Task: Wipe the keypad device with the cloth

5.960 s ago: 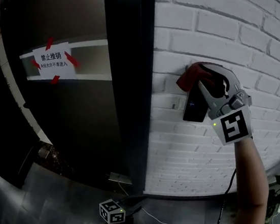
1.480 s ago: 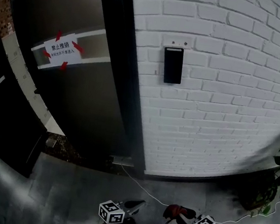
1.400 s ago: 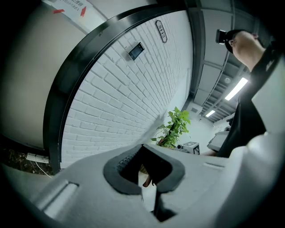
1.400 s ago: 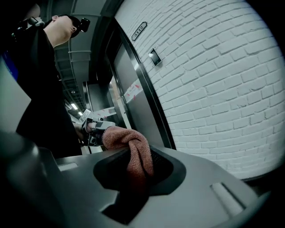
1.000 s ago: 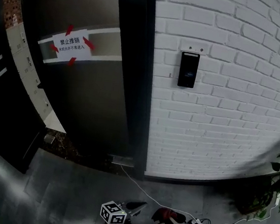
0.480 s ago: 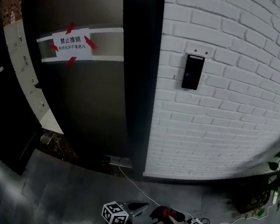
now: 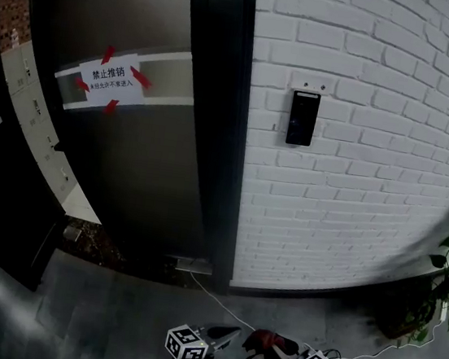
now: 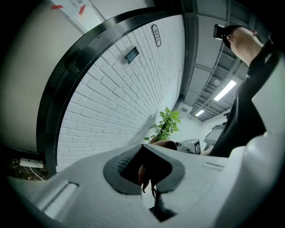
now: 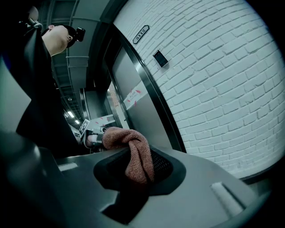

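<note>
The cloth (image 9: 135,153), pinched in the right hand-held gripper (image 9: 138,174), has been lowered from the keypad device (image 7: 302,118). Wiping looks finished. The left hand-held gripper (image 8: 149,174) is closed and empty.

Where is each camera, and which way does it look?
Head view: on the person's head, facing the black rectangular keypad device on the white brick wall; left tongs, right tongs below.
Left gripper view: on the left tongs, looking up the wall; dark torso at right.
Right gripper view: on the right tongs, looking up past the reddish terry cloth; torso at left.
All show the keypad device.
</note>
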